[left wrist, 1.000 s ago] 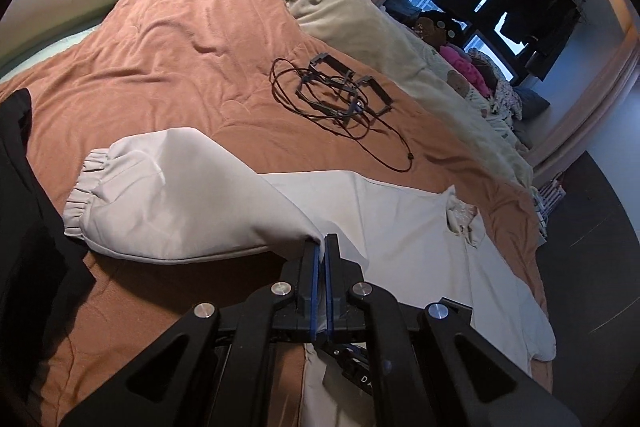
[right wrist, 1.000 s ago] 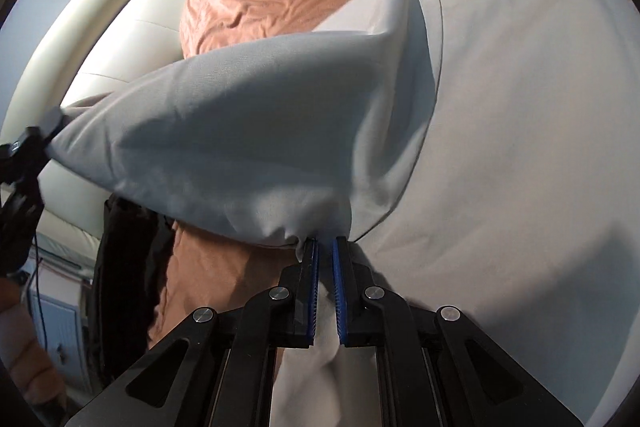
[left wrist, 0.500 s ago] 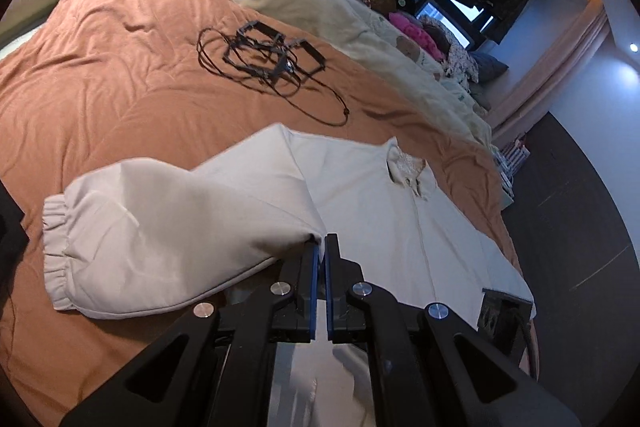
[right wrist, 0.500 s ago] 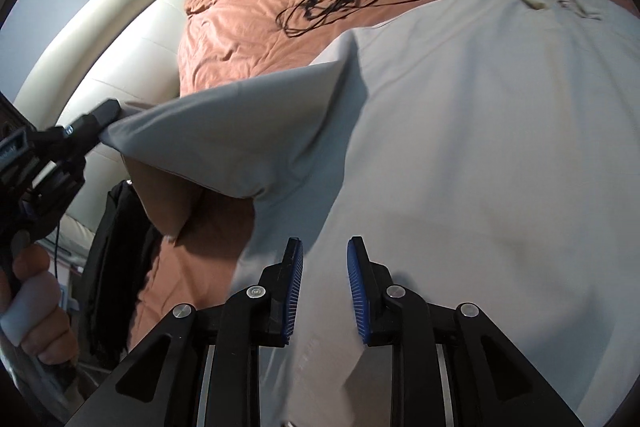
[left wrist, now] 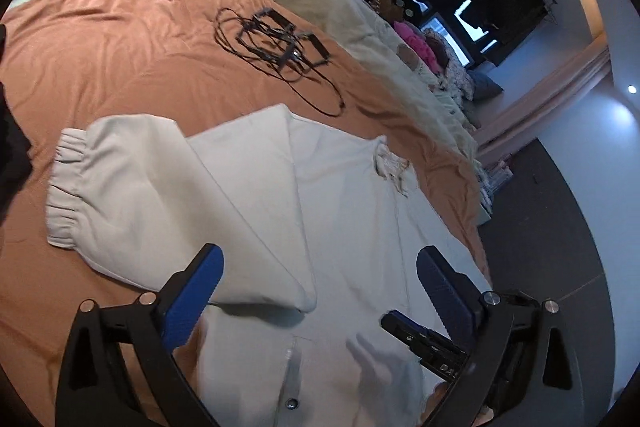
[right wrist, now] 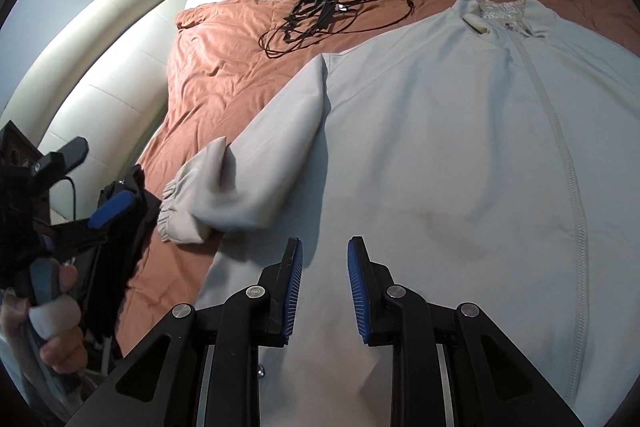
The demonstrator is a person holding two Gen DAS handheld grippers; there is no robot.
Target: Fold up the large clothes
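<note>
A large light-grey zip jacket [right wrist: 440,155] lies flat, front up, on the orange bedspread [right wrist: 224,67]. Its left sleeve [left wrist: 160,203] lies folded beside the body, with the elastic cuff [left wrist: 66,195] at the left; the sleeve also shows in the right wrist view [right wrist: 256,171]. My left gripper [left wrist: 320,283] is wide open and empty just above the sleeve's folded edge. My right gripper [right wrist: 325,267] is open and empty over the jacket's lower body. The left gripper shows in the right wrist view [right wrist: 80,187], held in a hand.
A tangle of black cables [left wrist: 276,43] lies on the bedspread beyond the jacket. A beige blanket [left wrist: 360,23] and pillows run along the far side. A dark garment [right wrist: 124,227] lies at the bed's left edge. The cream headboard [right wrist: 100,67] is behind.
My left gripper has let go of the sleeve and opened wide; the sleeve now lies on the bed. My right gripper, which released earlier, has opened further and pulled back.
</note>
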